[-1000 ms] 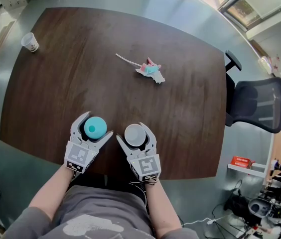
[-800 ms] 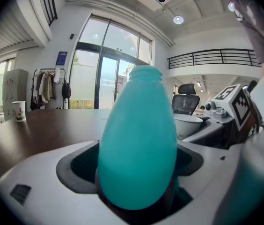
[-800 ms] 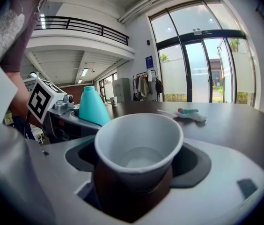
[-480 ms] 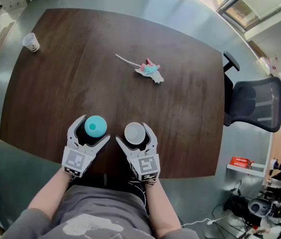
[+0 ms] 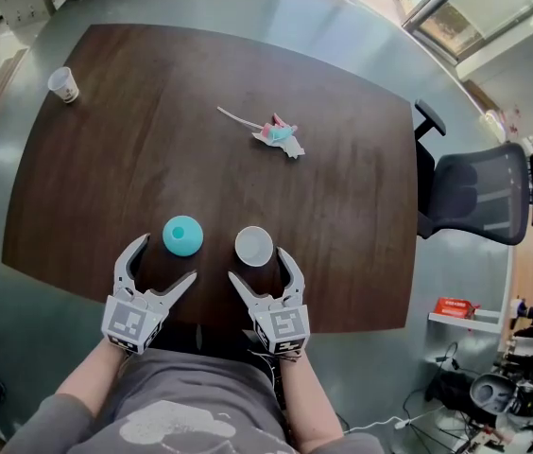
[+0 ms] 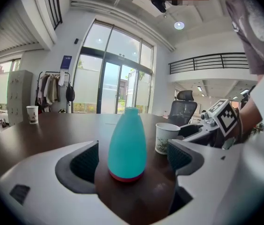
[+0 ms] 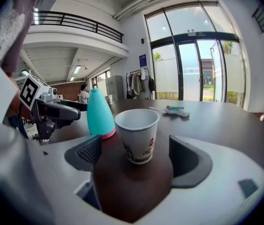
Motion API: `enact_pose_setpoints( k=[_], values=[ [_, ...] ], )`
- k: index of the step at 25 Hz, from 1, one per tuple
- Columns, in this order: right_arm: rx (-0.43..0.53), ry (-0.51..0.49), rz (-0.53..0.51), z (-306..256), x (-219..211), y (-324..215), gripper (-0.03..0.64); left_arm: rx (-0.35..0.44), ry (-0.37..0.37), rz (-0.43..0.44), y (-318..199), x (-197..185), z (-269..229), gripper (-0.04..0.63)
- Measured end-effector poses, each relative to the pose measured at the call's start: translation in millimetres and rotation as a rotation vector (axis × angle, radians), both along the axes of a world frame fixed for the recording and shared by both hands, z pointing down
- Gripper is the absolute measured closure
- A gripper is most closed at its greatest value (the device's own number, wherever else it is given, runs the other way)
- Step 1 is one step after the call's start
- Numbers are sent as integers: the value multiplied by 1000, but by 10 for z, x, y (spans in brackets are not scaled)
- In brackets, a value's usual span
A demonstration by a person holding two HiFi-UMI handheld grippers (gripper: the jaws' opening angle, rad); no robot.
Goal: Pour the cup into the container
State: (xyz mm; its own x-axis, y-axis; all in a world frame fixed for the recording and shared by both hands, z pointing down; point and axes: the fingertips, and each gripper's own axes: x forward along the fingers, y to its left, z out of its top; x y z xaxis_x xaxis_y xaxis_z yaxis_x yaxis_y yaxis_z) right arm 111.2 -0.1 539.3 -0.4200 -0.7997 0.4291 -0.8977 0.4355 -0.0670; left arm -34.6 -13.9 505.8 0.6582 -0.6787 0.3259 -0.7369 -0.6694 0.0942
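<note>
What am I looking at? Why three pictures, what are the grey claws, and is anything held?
There is no robot here: a person holds a two-jaw gripper in each hand. The head view comes from a camera on the person's head and looks down on the left gripper and the right gripper. The other two views come from a camera riding on each gripper, looking along its jaws. On the dark table stand a teal container and a paper cup. A second cup sits at the far corner, and there is some crumpled litter. Nothing is held. Both pairs of jaws stand open, the right ones having just been opening. The container and the cup stand free at their tips, untouched.
</note>
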Motion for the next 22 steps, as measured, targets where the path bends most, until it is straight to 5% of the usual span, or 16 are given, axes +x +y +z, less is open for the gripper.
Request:
enact_pose_setpoints(
  k=[12, 16, 22],
  values=[
    [179, -44, 46, -979, 138, 267, 197, 43, 126, -10, 71, -137, -855, 151],
    [221, -93, -23, -1337, 16, 283, 277, 14, 196, 36, 121, -55, -1097, 228],
    [286, -141, -56, -1739, -166, 253, 383, 93, 198, 30, 118, -22, -1419, 417]
  ],
)
